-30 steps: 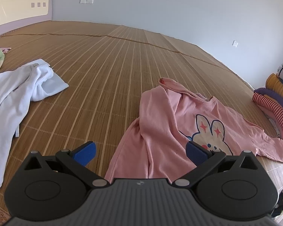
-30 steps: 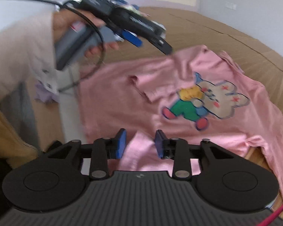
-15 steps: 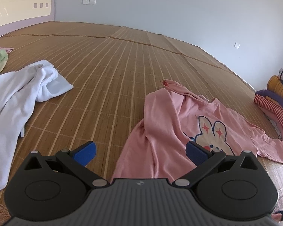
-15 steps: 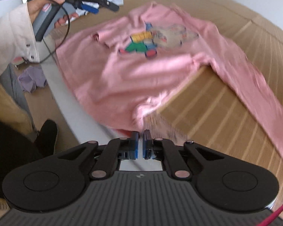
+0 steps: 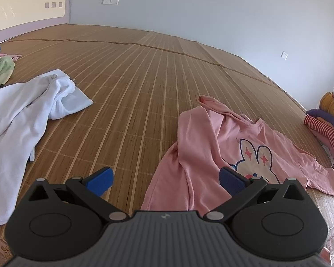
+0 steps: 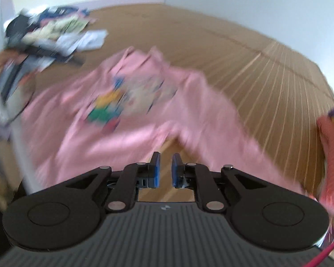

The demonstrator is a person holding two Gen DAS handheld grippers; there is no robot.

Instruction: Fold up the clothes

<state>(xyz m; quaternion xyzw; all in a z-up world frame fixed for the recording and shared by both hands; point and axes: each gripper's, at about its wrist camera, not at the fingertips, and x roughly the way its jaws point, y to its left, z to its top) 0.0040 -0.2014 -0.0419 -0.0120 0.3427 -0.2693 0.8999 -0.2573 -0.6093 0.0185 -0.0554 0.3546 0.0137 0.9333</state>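
Note:
A pink long-sleeved shirt with a rabbit print (image 5: 213,142) lies crumpled on the bamboo mat, front up. It also shows in the blurred right wrist view (image 6: 127,102). My left gripper (image 5: 165,181) is wide open and empty, held above the shirt's near edge. My right gripper (image 6: 165,170) has its jaws a small gap apart with nothing between them, held over bare mat just short of the shirt's underarm fold.
A white garment (image 5: 22,111) lies at the left of the mat. A stack of folded clothes (image 5: 327,120) stands at the right edge. A pile of mixed clothes (image 6: 49,31) lies at the far left corner. A green garment (image 5: 0,71) lies beyond the white one.
My right gripper swung fast to the right across the shirt, shut, and now stands slightly parted. My left gripper drifted a little and stayed open.

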